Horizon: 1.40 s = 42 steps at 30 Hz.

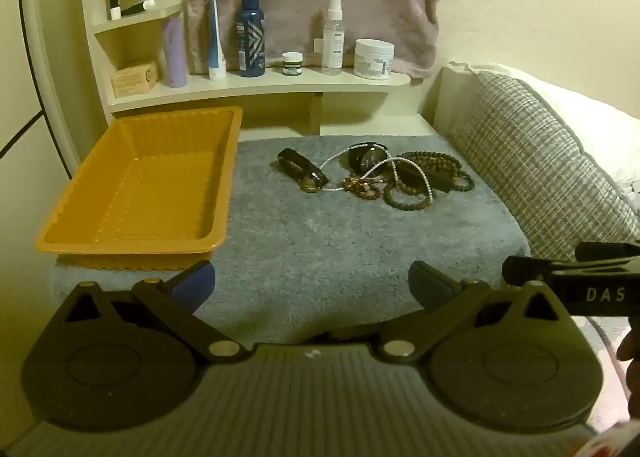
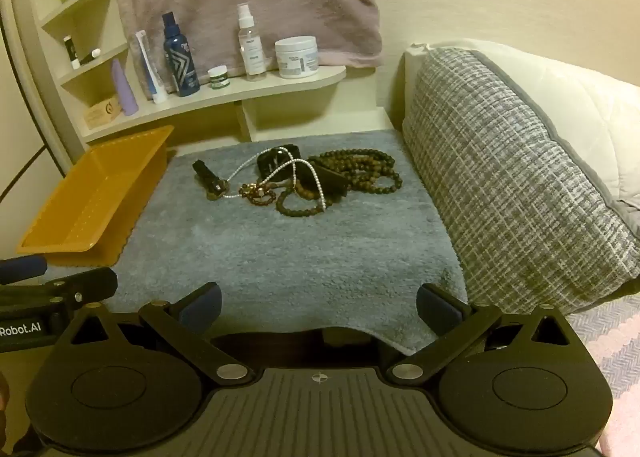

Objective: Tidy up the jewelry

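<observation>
Jewelry point(image 1: 376, 173) lies in a tangled heap at the centre of both fisheye views, on a grey fluffy mat point(image 1: 320, 241): a white pearl strand point(image 2: 276, 173), dark wooden bead necklaces point(image 2: 360, 169), a black watch point(image 1: 366, 159) and a small dark strap piece at the heap's left edge. An empty orange tray point(image 1: 136, 185) sits at the left of the frame, resting on the mat's left side and well apart from the heap. Along the bottom of each view sits that camera's own claw, the left gripper point(image 1: 312, 285) and the right gripper point(image 2: 318, 305), each with blue-padded fingers spread wide and nothing between them, both hanging above the near edge of the mat and short of the jewelry. In the upper part of the frame, a cream shelf point(image 1: 256, 91) holds bottles and jars in front of a pink towel, and a grey woven cushion point(image 2: 512, 177) fills the right side. Judging by the empty tray and untouched heap, the sorting has not begun. The next move likely calls for reaching forward to the heap and pinching a single piece free of the tangle, perhaps the strap piece at the edge, since the strands overlap and may drag one another.
</observation>
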Available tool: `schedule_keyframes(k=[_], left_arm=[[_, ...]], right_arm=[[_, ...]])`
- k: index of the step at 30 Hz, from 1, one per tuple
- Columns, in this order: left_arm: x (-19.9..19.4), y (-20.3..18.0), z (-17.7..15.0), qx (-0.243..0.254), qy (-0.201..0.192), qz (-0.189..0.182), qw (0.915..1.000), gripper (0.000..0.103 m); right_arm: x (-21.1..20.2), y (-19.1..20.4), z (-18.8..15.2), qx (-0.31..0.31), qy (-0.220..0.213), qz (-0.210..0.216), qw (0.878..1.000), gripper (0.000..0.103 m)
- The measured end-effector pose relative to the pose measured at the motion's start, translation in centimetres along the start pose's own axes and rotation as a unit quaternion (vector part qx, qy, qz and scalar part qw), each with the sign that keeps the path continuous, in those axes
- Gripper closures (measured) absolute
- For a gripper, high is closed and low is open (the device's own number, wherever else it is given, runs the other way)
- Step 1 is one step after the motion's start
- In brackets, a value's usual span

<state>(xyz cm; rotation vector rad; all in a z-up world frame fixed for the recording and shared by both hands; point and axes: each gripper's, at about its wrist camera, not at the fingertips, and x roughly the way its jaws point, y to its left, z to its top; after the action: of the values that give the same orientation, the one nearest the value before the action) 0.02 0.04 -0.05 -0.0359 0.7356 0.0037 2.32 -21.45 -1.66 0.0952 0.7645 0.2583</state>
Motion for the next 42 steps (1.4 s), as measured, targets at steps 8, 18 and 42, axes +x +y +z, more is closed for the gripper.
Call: schedule_keyframes(k=[8, 18, 42], left_arm=[[0.24, -0.24, 0.39, -0.001, 0.007, -0.005, 1.0000, 0.001], [-0.06, -0.10, 0.03, 0.002, -0.003, -0.010, 0.9999, 0.002], [0.06, -0.10, 0.08, 0.001, -0.002, -0.011, 0.9999, 0.002]], right_arm=[[-0.10, -0.01, -0.07, 0.005, -0.003, 0.000, 1.000, 0.000], [-0.01, -0.08, 0.04, 0.006, -0.001, 0.003, 1.000, 0.000], [0.04, -0.03, 0.21, 0.002, -0.003, 0.003, 1.000, 0.000]])
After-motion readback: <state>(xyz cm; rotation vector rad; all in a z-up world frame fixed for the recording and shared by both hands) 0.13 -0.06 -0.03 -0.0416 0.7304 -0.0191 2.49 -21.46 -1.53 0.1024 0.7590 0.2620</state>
